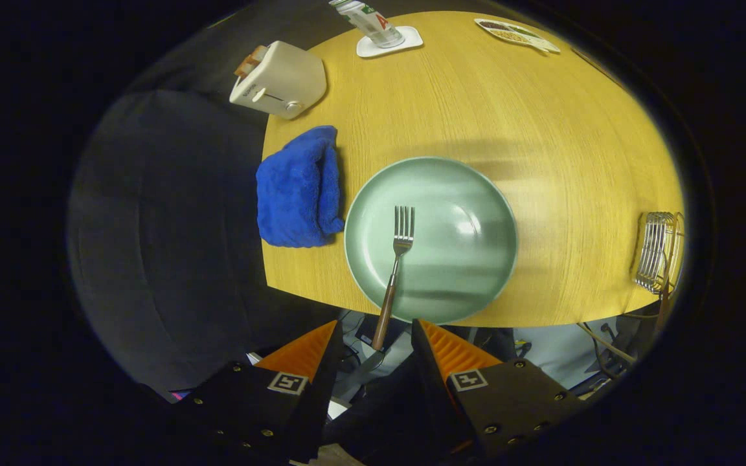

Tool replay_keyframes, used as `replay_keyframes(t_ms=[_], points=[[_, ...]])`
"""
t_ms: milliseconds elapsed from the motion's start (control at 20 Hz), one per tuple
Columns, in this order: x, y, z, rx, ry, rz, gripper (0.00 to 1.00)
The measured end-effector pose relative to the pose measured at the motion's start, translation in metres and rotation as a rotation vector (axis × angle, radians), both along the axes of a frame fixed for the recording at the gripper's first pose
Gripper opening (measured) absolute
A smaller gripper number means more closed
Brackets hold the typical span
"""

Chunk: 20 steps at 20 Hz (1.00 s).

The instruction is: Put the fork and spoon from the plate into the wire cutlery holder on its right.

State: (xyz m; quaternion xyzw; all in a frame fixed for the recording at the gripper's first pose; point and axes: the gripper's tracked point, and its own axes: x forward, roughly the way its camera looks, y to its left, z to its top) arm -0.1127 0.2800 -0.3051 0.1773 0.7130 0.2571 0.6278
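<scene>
One fork point(395, 265) lay in the one green plate point(476, 194), tines pointing far, its wooden handle sticking out over the plate's near rim and past the near edge of the round wooden table point(476, 97). I could make out no spoon on the plate. My claw point(373, 333) hung spread wide, gripping nothing, with the end of the fork's handle in the gap between my two fingers point(308, 353) and touching neither. One wire cutlery holder point(656, 251) stood well to the right of the plate at the table's right edge; what it held I could not tell. One folded blue towel point(296, 188) sat just left of the plate. One cream toaster point(279, 79) stood far left, two slices poking up. One glass on one white coaster point(412, 39) stood at the far edge, and one small printed card point(517, 33) lay far right.
</scene>
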Motion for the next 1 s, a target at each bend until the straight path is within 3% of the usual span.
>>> replay_keyframes(t_ms=[450,550,750,800,950,1000], points=[[-0.012,0.04,-0.064,-0.066,0.059,-0.013,0.65],[-0.005,0.039,-0.07,-0.087,0.063,-0.043,0.24],[-0.004,0.037,-0.087,-0.117,0.045,-0.053,0.28],[-0.006,0.038,-0.092,-0.12,0.042,-0.05,0.21],[-0.008,0.039,-0.102,-0.126,0.029,-0.075,0.23],[-0.003,0.035,-0.093,-0.122,0.025,-0.087,0.01]])
